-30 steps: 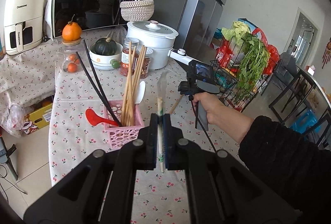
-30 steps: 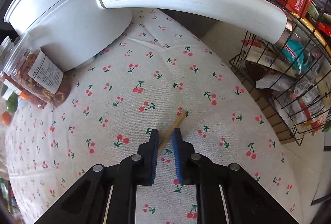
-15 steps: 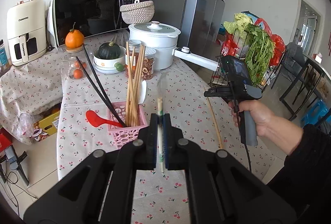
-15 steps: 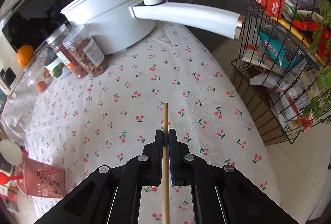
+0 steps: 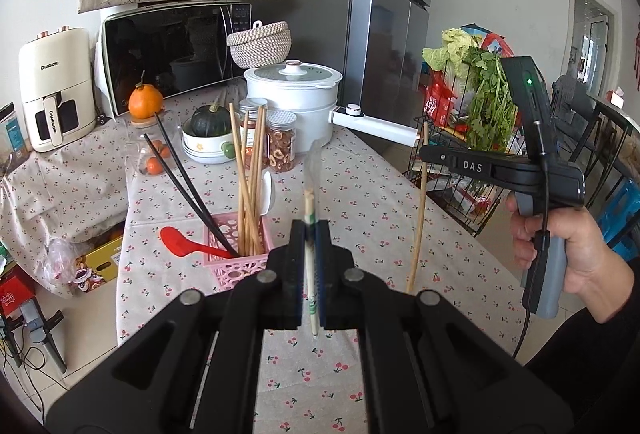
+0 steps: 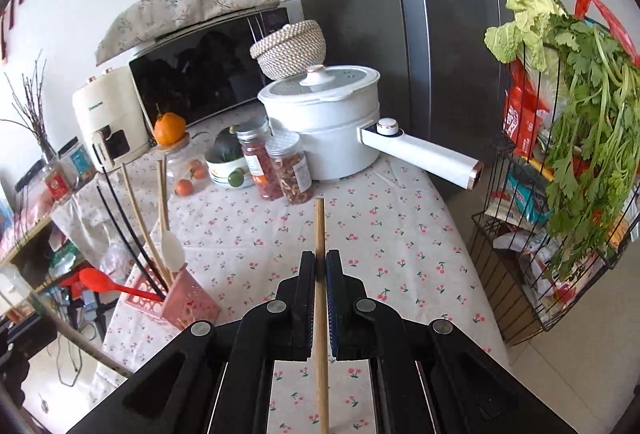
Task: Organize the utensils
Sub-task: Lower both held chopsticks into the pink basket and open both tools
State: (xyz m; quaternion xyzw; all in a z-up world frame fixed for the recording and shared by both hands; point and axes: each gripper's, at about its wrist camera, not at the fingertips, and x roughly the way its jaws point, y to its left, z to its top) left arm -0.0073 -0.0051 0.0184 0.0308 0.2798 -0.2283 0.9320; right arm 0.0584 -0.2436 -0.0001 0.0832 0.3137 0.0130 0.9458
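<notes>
wooden chopstick (image 6: 319, 234) now lifted off table | right hand-held gripper (image 6: 319, 270) clenched on it | left hand-held gripper (image 5: 310, 240) grasping wrapped chopsticks (image 5: 309, 209)

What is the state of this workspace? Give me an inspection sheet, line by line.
Surface: table under a cherry-print cloth.
Job's things: pink basket holds wooden chopsticks, black chopsticks, red spoon and white spoon.
Clutter: white pot, two jars, squash bowl, orange.
Grippers: left gripper shut on a wrapped chopstick; right gripper shut on a bare chopstick, lifted off the table.
Cables: a black cable hangs from the right gripper; more lie on the floor at left.
Surroundings: microwave, air fryer, fridge, wire rack of groceries.
</notes>
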